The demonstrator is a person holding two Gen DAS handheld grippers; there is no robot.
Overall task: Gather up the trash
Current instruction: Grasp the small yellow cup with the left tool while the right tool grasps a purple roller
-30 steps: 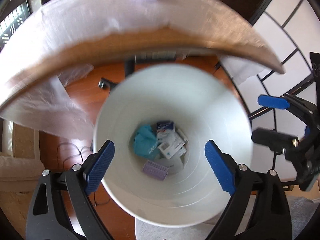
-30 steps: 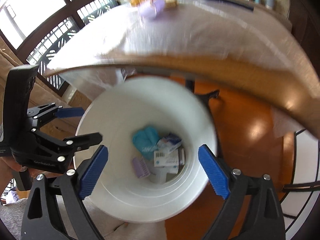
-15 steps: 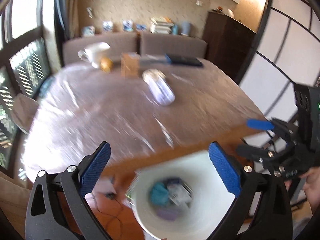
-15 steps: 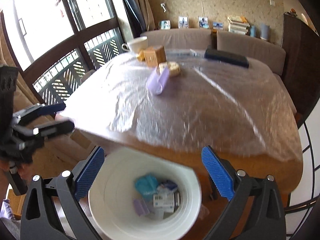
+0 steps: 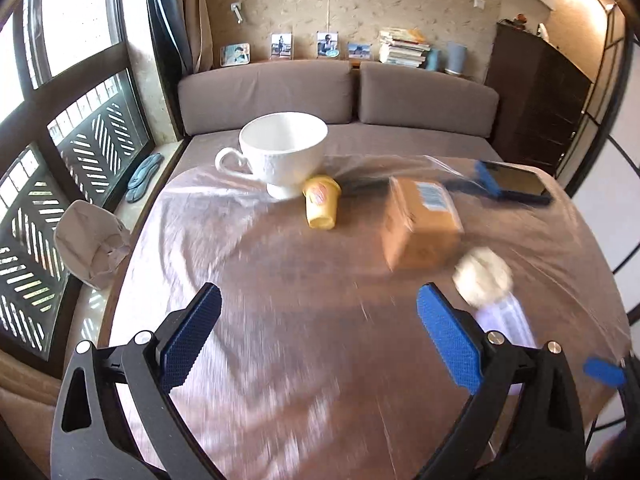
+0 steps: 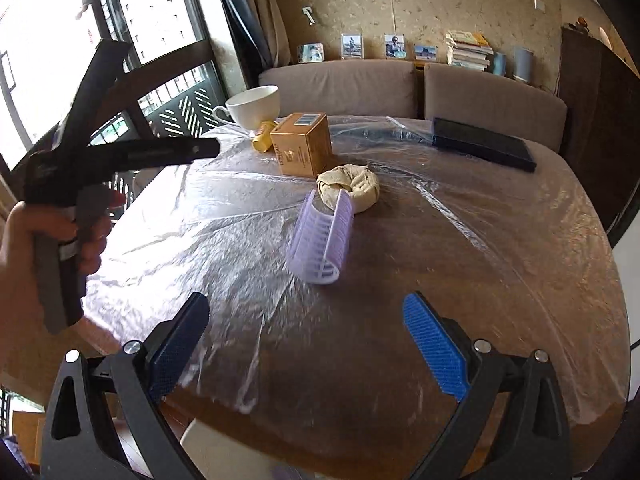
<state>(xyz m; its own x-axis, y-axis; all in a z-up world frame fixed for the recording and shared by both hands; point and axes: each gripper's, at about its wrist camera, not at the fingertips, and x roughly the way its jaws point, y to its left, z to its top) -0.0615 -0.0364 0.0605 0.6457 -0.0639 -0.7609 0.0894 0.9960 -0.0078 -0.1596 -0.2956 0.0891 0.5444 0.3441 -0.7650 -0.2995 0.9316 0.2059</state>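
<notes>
On the film-covered table (image 6: pixel 460 264) lie a lilac ribbed roller (image 6: pixel 322 236), a crumpled beige wad (image 6: pixel 352 186), a brown cardboard box (image 6: pixel 302 144) and a small yellow cup (image 6: pixel 262 138). My right gripper (image 6: pixel 306 304) hangs open over the table's near edge, short of the roller, with nothing between its fingers. My left gripper (image 5: pixel 316 300) is open and empty too, above bare film. The yellow cup (image 5: pixel 320 204) and the box (image 5: pixel 420 220) lie ahead of it. The wad (image 5: pixel 484 276) and the blurred roller (image 5: pixel 508 320) are to its right. A hand holds the left gripper (image 6: pixel 120 152) at the left of the right wrist view.
A large white cup (image 5: pixel 284 152) stands at the table's far left and a dark flat tablet (image 6: pixel 480 144) lies at the far right. A grey sofa (image 5: pixel 340 96) is behind the table. The white bin's rim (image 6: pixel 188 452) shows below the near edge. Windows run along the left.
Both grippers have risen from over the white bin and swung forward above the table. The bin has dropped out of the left wrist view and shows only as a rim in the right one.
</notes>
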